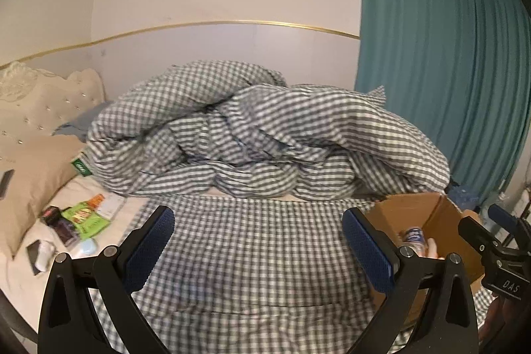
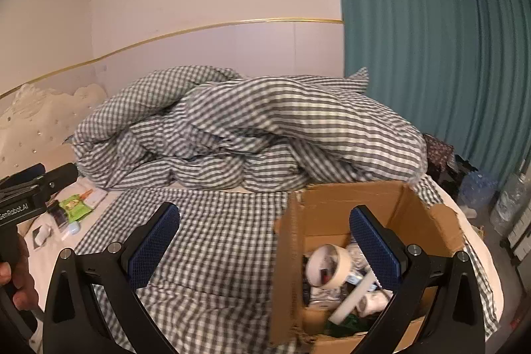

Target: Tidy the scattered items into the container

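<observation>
A brown cardboard box (image 2: 345, 201) stands on the bed at the right and holds a roll of tape (image 2: 327, 266) and several other items; it also shows in the left wrist view (image 1: 428, 211). Scattered items, among them a green packet (image 1: 84, 218), lie on the sheet at the far left, also seen in the right wrist view (image 2: 74, 204). My left gripper (image 1: 259, 246) is open and empty over the checked sheet. My right gripper (image 2: 264, 239) is open and empty, its right finger above the box.
A heaped grey checked duvet (image 1: 252, 135) fills the middle of the bed. A beige pillow (image 1: 36, 175) and padded headboard (image 1: 39, 102) are at the left. A teal curtain (image 1: 441, 82) hangs at the right. Water bottles (image 2: 507, 198) stand on the floor at the right.
</observation>
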Demonstrator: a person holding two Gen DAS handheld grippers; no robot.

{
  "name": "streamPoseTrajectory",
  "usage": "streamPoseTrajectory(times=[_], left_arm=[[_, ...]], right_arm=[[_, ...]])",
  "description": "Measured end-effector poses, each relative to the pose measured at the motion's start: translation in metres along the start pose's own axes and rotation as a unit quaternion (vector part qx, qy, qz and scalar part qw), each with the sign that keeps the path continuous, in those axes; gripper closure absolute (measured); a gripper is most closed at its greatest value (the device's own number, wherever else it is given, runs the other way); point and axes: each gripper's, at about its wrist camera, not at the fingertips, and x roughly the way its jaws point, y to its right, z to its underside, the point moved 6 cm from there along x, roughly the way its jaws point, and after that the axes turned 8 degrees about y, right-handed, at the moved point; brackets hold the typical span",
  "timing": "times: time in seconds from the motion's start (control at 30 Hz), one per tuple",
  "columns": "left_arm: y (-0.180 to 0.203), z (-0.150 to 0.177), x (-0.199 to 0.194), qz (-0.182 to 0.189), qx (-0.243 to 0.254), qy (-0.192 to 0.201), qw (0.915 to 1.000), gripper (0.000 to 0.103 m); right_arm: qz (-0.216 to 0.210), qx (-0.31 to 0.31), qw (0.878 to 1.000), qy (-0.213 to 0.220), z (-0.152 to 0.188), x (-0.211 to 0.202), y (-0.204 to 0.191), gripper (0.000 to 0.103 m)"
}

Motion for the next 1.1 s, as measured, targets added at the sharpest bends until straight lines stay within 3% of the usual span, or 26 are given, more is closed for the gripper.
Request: streamPoseTrajectory(times=[0.17,0.53,1.1], left_arm=[[-0.031,-0.003,-0.023,-0.037,0.002,0.013,0.9992,0.000],[-0.066,0.002,-0.048,-0.057,-0.023,0.014,0.9980,0.000],[-0.063,0.012,-0.042,-0.056,-0.020,-0.005,0.9982,0.000]], right_arm=[[-0.021,-0.013,1.000,0.002,-0.004,0.000,-0.029,0.000],[-0.055,-0.040,0.998,0.005,-0.007,-0.001,-0.081,0.000],[-0.055,-0.043,0.998,-0.002,-0.001,0.002,-0.084,0.000]])
